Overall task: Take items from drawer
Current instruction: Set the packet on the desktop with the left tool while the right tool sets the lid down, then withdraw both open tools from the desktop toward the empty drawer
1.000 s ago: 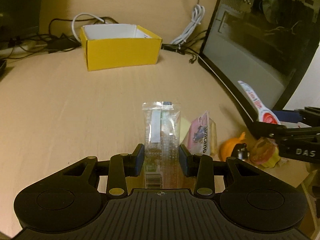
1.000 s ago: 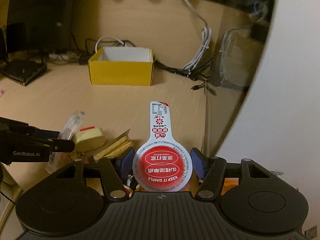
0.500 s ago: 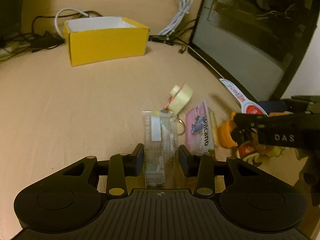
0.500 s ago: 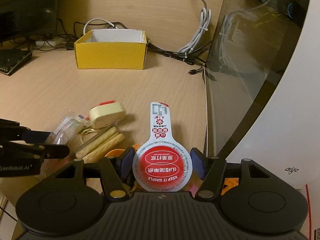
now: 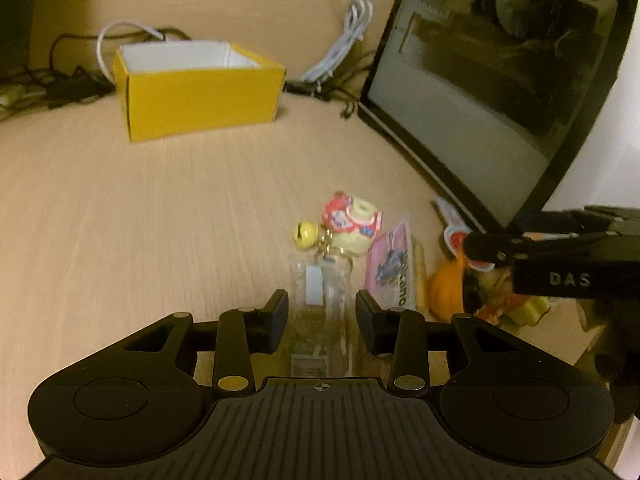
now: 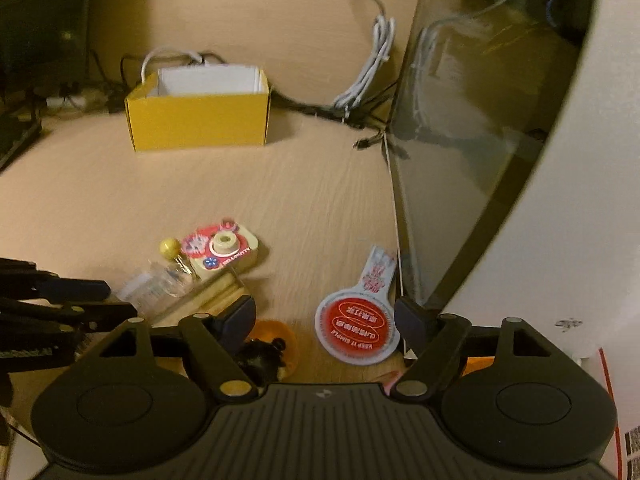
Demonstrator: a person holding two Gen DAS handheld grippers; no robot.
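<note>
My left gripper [image 5: 322,312] is shut on a clear plastic packet [image 5: 320,292], its jaws closing on the packet's sides; the packet's far end rests on the desk [image 5: 120,220]. My right gripper [image 6: 325,310] has its jaws opening. A white paddle-shaped sachet with a round red label [image 6: 356,332] lies flat on the desk between its pads, untouched. A toy-camera keychain with a yellow bell [image 5: 352,224] [image 6: 224,250] lies just beyond the packet. A pink snack pack [image 5: 394,268] and an orange item [image 5: 444,292] lie beside it. No drawer is in view.
An open yellow box [image 5: 200,92] [image 6: 200,120] stands at the back of the desk. A computer case with a dark glass side [image 5: 480,100] walls off the right. White and black cables [image 5: 344,48] lie behind the box. The right gripper's arm [image 5: 560,256] reaches in from the right.
The right jaws have spread and let go of the red-labelled sachet, which now lies on the desk. The left gripper has sunk towards the desk with the packet. The keychain toy now shows its red face.
</note>
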